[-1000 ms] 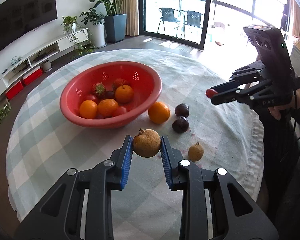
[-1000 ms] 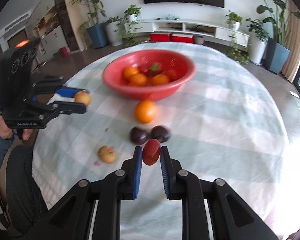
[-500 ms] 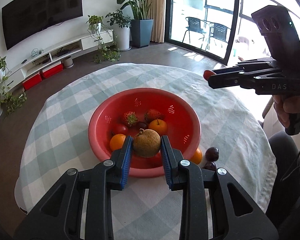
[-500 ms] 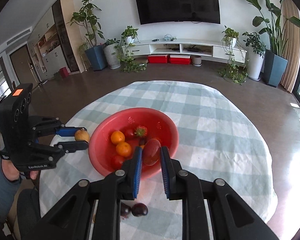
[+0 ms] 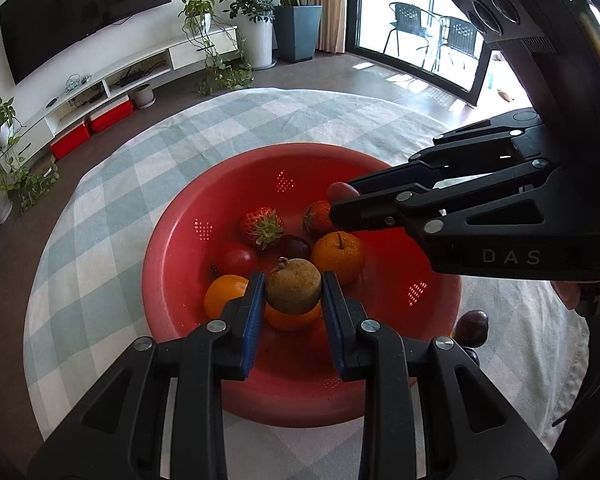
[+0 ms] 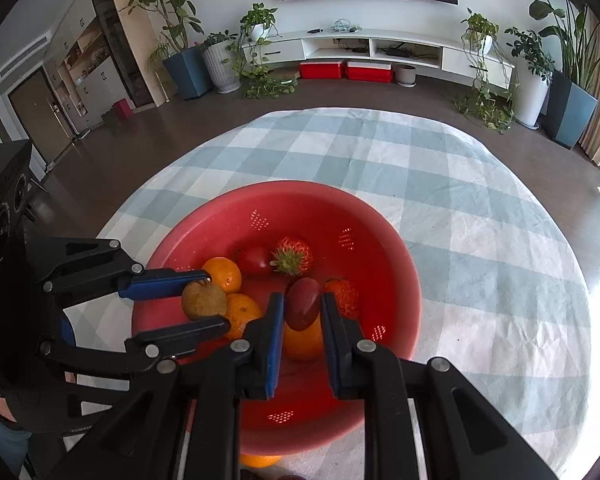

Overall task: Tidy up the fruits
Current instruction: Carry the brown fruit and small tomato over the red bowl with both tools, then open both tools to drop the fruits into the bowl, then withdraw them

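The landmark is the round red plastic colander bowl [image 5: 172, 248] on the table with the pale blue-and-white checked tablecloth [image 6: 480, 216].

Going left to right in the left wrist view: the left gripper [image 5: 293, 294] has its blue-padded fingers [image 5: 253, 308] closed on a round, rough brown fruit with a small stem nub [image 5: 294, 291], held above the near side of the bowl, over two oranges [image 5: 224, 298]. Inside the bowl, further right, lie a red tomato [image 5: 240, 258], a strawberry with green leaves [image 5: 260, 226], a dark plum and a stemmed orange [image 5: 338, 255]. To the right, the right gripper [image 6: 300, 312] reaches over the bowl's far-right side, its fingers clamped on an elongated dark-red fruit [image 6: 302, 308]. Outside the bowl, by its right rim, sits a dark purple plum [image 5: 472, 323]; the right wrist view also shows an orange [image 6: 260, 461] just past the near rim.

The step in hand looks like the drop-off: both fruits are above the bowl and not yet let go. The next move probably calls for lowering each a little and opening the fingers, one at a time so the grippers stay apart, placing the fruits in gaps rather than on the soft strawberries.

Half a second ago both grippers were higher and further back, with the bowl smaller in view and the right gripper off to its side; now both have closed in over it.
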Available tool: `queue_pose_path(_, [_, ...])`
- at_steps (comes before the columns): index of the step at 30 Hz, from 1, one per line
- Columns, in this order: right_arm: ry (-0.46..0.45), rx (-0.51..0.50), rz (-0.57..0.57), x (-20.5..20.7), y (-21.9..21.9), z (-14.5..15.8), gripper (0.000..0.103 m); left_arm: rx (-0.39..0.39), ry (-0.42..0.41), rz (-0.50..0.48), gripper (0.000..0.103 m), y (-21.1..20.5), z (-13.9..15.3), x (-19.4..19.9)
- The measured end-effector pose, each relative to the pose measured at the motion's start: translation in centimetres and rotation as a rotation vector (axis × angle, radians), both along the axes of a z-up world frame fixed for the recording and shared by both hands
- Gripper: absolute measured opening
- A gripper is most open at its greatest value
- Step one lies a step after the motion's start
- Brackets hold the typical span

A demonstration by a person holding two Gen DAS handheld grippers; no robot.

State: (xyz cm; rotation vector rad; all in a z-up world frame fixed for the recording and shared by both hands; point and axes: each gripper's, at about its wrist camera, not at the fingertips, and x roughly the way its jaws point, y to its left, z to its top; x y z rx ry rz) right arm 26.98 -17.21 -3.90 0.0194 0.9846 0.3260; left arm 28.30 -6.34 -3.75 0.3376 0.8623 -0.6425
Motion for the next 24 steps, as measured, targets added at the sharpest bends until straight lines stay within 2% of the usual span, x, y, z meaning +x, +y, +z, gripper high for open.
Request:
queue_pose_path(12, [0.028, -0.041, -0.021, 0.6, -0.2, -1.7, 0.021, 0.007, 0.011, 0.019, 0.027, 0.1, -1.6, 0.9])
queue_pose_path(15, [0.026, -0.046, -0.018, 0.4, -0.2, -1.6, 0.021, 0.000, 0.017, 0.027, 0.039, 0.2, -1.7, 0.8])
queue_pose_path(17, [0.024, -0.047, -0.020, 0.4, -0.2, -1.7, 0.024, -0.006, 0.004, 0.028, 0.056, 0.2, -1.5, 0.5])
queue_pose_path(19, [0.026, -0.049, -0.023, 0.3, -0.2, -1.7, 0.027, -0.001, -0.009, 0.028, 0.060, 0.2, -1.4, 0.3])
queue_pose_path(24, [0.018, -0.044, -0.036, -0.3, -0.6, -1.1, 0.032, -0.011, -0.018, 0.029, 0.063, 0.6, -0.6, -0.4])
